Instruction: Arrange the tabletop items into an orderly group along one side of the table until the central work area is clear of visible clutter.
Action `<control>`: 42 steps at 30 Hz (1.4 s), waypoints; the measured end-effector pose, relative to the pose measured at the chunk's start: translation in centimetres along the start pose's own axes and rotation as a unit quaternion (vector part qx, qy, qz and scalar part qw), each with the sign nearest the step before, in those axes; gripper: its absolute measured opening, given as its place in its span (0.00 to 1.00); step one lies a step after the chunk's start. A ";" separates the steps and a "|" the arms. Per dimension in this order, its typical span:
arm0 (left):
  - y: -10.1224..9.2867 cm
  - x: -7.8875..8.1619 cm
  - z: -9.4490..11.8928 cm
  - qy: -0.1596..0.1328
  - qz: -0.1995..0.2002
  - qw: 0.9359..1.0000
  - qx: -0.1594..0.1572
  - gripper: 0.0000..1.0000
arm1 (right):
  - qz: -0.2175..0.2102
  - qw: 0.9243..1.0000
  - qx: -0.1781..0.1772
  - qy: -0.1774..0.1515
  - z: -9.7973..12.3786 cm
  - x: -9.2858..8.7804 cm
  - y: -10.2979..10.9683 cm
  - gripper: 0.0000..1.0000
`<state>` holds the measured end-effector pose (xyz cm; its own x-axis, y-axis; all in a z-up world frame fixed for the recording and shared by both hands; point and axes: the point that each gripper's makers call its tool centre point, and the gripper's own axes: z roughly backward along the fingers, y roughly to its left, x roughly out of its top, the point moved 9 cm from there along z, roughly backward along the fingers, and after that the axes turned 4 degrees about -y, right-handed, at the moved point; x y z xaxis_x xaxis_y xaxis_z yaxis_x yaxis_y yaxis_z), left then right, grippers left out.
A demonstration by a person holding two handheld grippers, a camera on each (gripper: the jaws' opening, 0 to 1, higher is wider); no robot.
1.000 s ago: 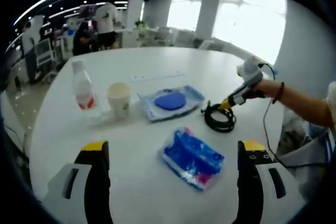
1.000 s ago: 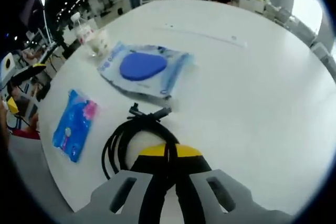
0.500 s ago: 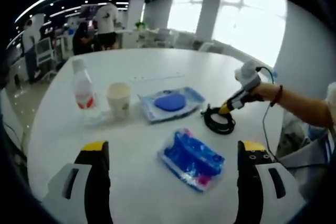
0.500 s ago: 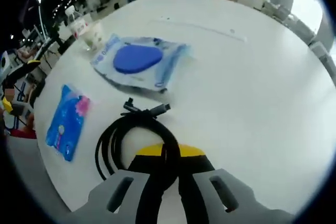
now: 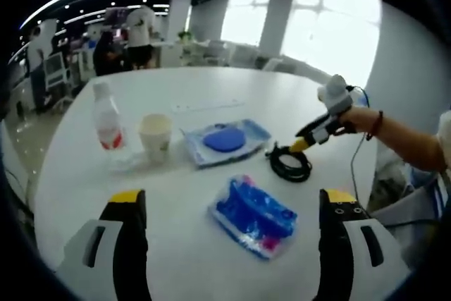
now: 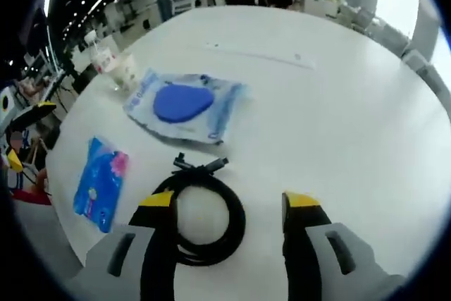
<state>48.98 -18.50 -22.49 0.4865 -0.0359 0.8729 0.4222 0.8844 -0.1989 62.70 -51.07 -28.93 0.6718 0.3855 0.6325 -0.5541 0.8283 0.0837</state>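
Black coiled cable (image 6: 201, 215) lies flat on the white bench (image 6: 338, 118), between the spread jaws of the right claw (image 6: 229, 206), which grips nothing. Left claw (image 5: 229, 206) is wide too, with a blue packet (image 5: 252, 217) lying on the bench ahead of it.

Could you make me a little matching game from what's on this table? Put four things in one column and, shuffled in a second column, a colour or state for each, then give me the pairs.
Things:
1. cable
2. paper cup
3. bottle
4. right gripper

Descriptions:
A. clear, with a red label
B. black, coiled in a loop
C. open, jaws either side of the coil
D. pale, standing upright next to the bottle

Pairs: 1-B, 2-D, 3-A, 4-C
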 end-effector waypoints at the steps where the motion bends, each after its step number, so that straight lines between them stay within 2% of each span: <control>1: 0.0 0.1 0.0 -0.002 0.002 1.000 -0.003 0.99 | -0.001 1.000 0.003 -0.003 0.2 0.1 0.3 0.67; 6: 0.2 0.1 0.3 -0.002 0.001 1.000 -0.007 0.99 | 0.001 1.000 0.012 -0.013 0.7 0.6 1.7 0.81; 13: 0.3 0.3 0.6 -0.002 -0.005 1.000 -0.007 0.99 | 0.002 0.999 0.035 -0.019 1.4 0.8 4.5 0.91; 17: 0.1 0.6 0.7 -0.016 -0.001 1.000 -0.017 0.99 | 0.011 0.999 0.039 -0.022 1.7 0.8 6.3 0.99; 23: -0.1 0.7 0.8 -0.014 -0.011 1.000 -0.019 0.99 | 0.022 0.998 0.059 -0.025 2.1 1.0 8.6 0.99; 27: -0.1 0.5 0.9 -0.002 -0.013 1.000 -0.021 0.99 | 0.029 0.997 0.072 -0.022 2.2 0.9 10.2 0.99; 42: -0.1 0.7 1.2 -0.007 -0.019 1.000 -0.020 0.99 | 0.051 0.992 0.117 -0.004 1.9 -0.5 15.2 0.99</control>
<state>48.39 -18.09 -21.33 0.4587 -0.0614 0.8865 0.4703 0.8632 -0.1835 52.99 -39.48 -26.48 0.6027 0.4593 0.6526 -0.7189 0.6674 0.1942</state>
